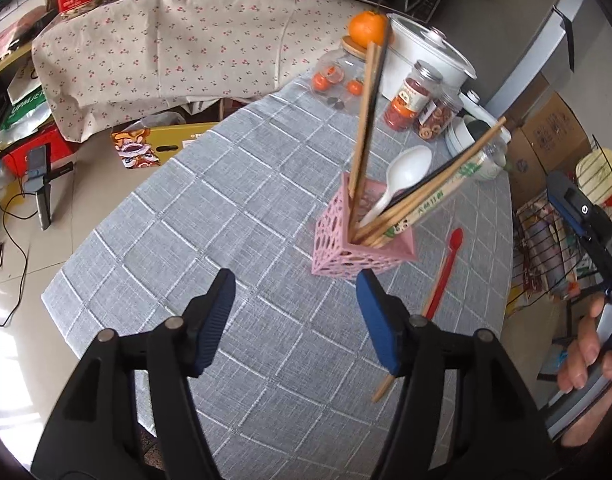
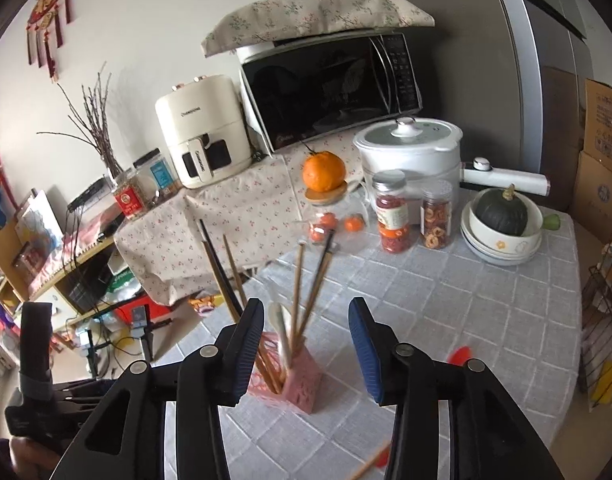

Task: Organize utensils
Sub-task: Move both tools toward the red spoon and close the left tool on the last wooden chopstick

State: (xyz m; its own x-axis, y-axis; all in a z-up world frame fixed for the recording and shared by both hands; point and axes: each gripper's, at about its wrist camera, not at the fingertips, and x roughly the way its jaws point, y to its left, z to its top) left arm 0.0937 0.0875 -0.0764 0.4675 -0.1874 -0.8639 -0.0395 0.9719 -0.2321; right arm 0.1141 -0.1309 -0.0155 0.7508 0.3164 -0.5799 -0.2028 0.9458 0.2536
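- The left gripper (image 1: 295,300) hangs over the grey checked cloth of the worktop (image 1: 209,216), its blue-padded jaws spread wide with nothing between them.
- Just ahead of it and a little to the right stands the pink perforated utensil holder (image 1: 338,248), upright on the cloth.
- In the holder, two chopsticks (image 1: 368,120), one wooden and one dark, stand steeply at its far corner; a white plastic spoon (image 1: 406,172) and a bundle of wooden chopsticks (image 1: 438,184), some in a printed paper sleeve, lean out to the right.
- A red plastic spoon (image 1: 446,268) lies flat on the cloth just right of the holder, bowl pointing away, with a lone wooden chopstick (image 1: 386,388) lying beside it and passing under the left gripper's right finger.
- In the right wrist view, the right gripper (image 2: 306,328) hovers above the holder (image 2: 301,384), its jaws likewise wide apart and holding nothing.
- At the worktop's far edge sit an orange (image 2: 324,170) on a jar lid, two jars of dried food (image 2: 414,216), a white electric pot (image 2: 410,152) and a dark green squash in stacked bowls (image 2: 502,236).
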